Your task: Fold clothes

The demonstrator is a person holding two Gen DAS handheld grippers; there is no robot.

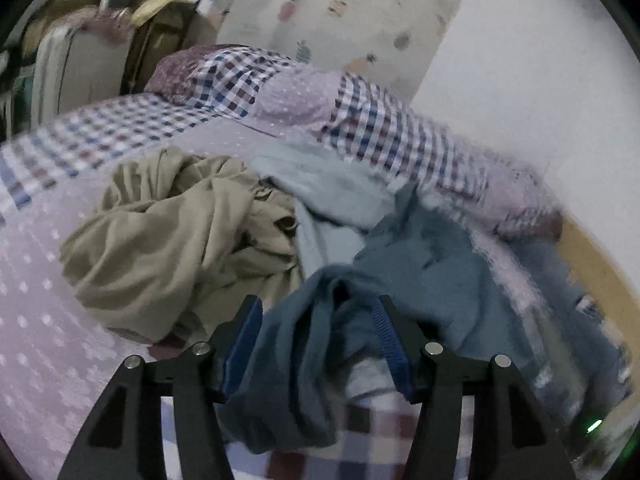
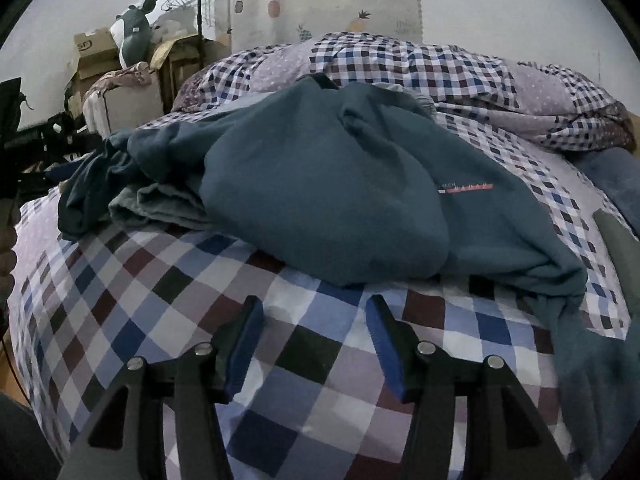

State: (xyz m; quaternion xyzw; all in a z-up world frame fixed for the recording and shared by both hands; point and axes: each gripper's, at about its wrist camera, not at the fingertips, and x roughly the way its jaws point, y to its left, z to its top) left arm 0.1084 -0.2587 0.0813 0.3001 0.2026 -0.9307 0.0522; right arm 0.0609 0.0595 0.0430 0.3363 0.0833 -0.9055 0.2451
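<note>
- Left wrist view: the left gripper (image 1: 318,312) stands with its jaws spread wide, and a bunched fold of a dark teal garment (image 1: 420,264) lies between the blue pads without being pinched. Just beyond it sit a crumpled beige garment (image 1: 172,240) and a pale blue one (image 1: 332,192), all heaped on a checked bed cover (image 1: 80,136). None of the clothes lies folded.
- The step in hand looks like taking hold of the teal garment; the jaws would need to close on one edge, then lift it clear of the heap.
- This view is blurred, so seams and hems cannot be made out, and the garment's lower part is cut off by the frame.
- Right wrist view: the right gripper (image 2: 314,312) is also wide open and holds nothing, hovering over bare checked cover. The teal garment (image 2: 320,188), with a small chest label, lies rumpled just ahead, over a grey-green cloth (image 2: 160,204).
- Its far side is hidden, and its right end trails out of view.
</note>
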